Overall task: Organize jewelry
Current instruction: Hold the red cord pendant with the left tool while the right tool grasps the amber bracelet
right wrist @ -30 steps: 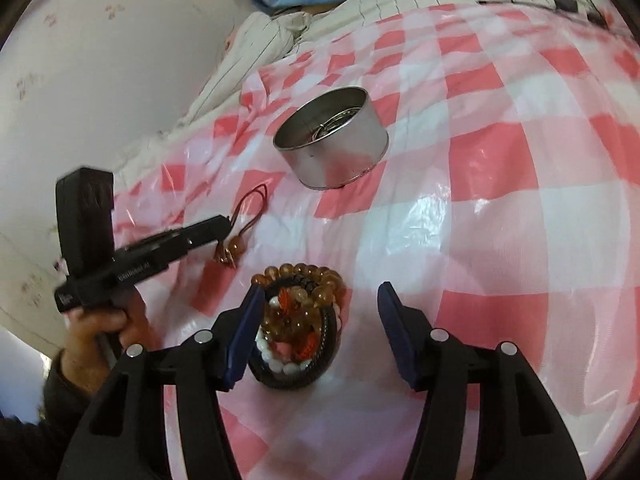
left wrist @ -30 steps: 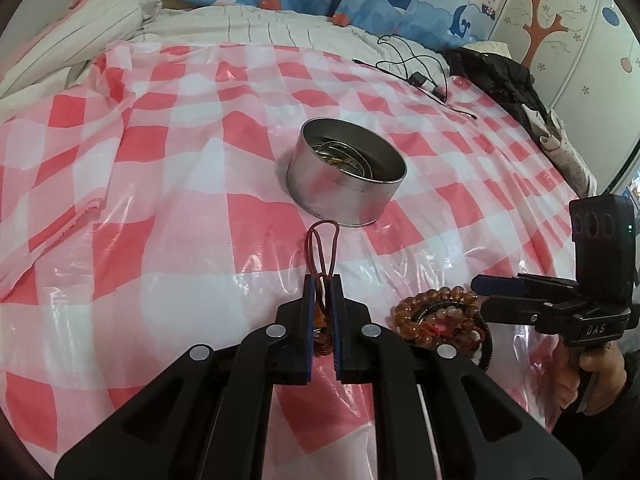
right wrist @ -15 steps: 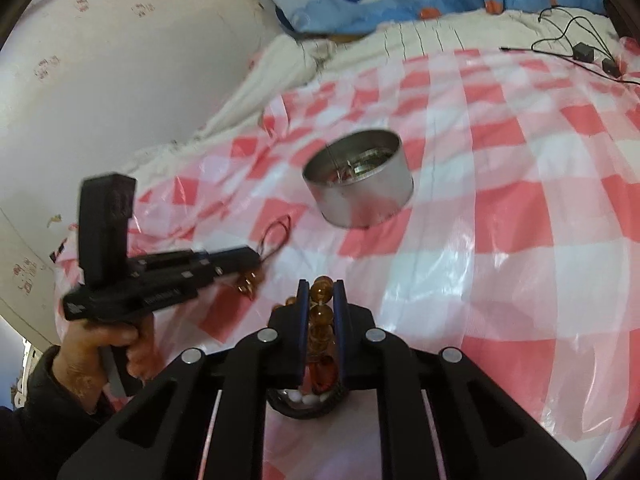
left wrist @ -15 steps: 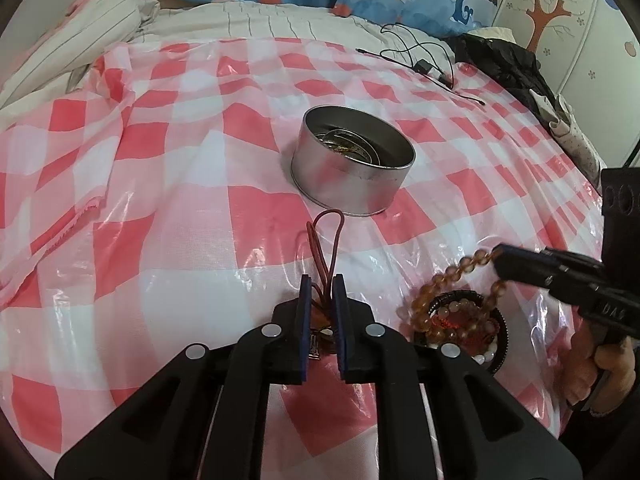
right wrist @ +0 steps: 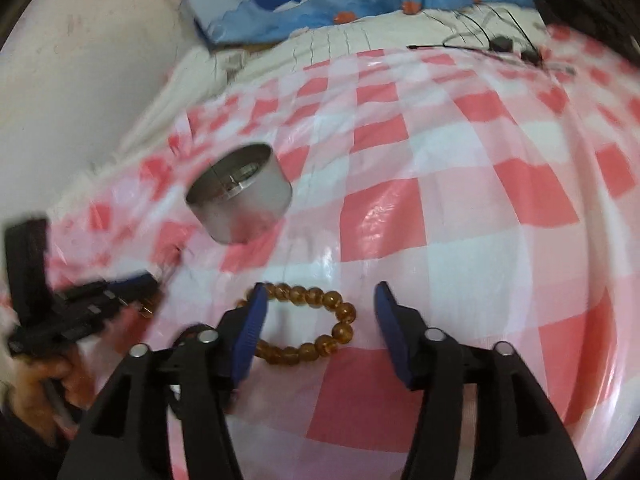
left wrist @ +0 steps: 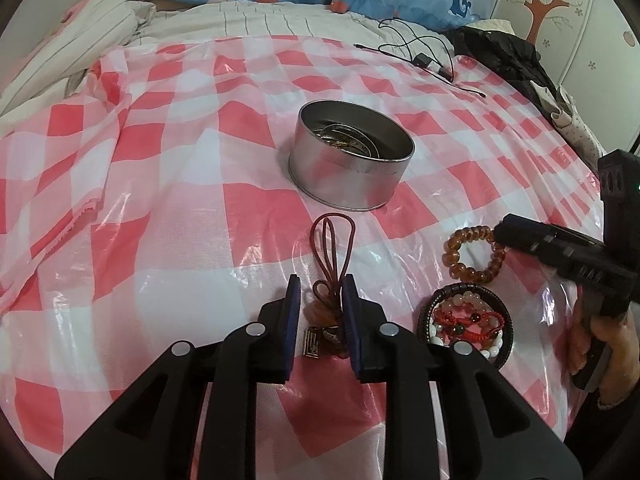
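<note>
The round silver metal tin (left wrist: 351, 160) is the landmark: the amber bead bracelet (right wrist: 316, 326) lies loose on the cloth in front of it, right gripper (right wrist: 318, 328) spreading around it. Left gripper (left wrist: 320, 316) is easing apart over the dark red knotted cord charm (left wrist: 330, 276), probably letting go.

Even daylight, blurred right view

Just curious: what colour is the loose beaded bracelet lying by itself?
Amber-brown, translucent beads; the right wrist view shows it best.
</note>
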A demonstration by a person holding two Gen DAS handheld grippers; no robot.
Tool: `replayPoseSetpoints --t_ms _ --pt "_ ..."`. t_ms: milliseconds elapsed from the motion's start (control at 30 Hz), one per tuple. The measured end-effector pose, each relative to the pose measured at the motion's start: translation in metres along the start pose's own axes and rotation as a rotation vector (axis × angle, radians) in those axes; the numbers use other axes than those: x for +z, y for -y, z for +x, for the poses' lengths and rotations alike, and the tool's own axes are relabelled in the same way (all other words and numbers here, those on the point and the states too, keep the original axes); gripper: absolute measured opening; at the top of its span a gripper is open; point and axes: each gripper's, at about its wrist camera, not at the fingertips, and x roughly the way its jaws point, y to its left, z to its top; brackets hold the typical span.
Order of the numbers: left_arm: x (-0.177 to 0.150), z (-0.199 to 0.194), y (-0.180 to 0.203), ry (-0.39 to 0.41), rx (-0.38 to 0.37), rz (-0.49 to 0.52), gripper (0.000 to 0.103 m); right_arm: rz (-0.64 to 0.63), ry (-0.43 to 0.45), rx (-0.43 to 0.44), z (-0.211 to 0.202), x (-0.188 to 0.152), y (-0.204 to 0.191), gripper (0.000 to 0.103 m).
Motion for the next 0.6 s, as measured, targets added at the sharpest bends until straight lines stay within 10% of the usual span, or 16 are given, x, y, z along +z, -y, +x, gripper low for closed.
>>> replayPoseSetpoints --t_ms 133,300,600 --pt "-0.001 0.002 0.003 -0.004 0.018 0.019 0.022 -0.114 -0.046 -0.105 0.013 -0.006 -0.014 0.06" --pt "-0.002 0.003 0.01 -0.015 0.057 0.061 0.022 -0.111 -0.051 -0.068 0.012 -0.009 -0.01 0.016" --pt "-0.003 0.006 0.016 -0.024 0.097 0.108 0.023 -0.05 -0.004 -0.015 0.0 -0.003 -0.006 0.021"
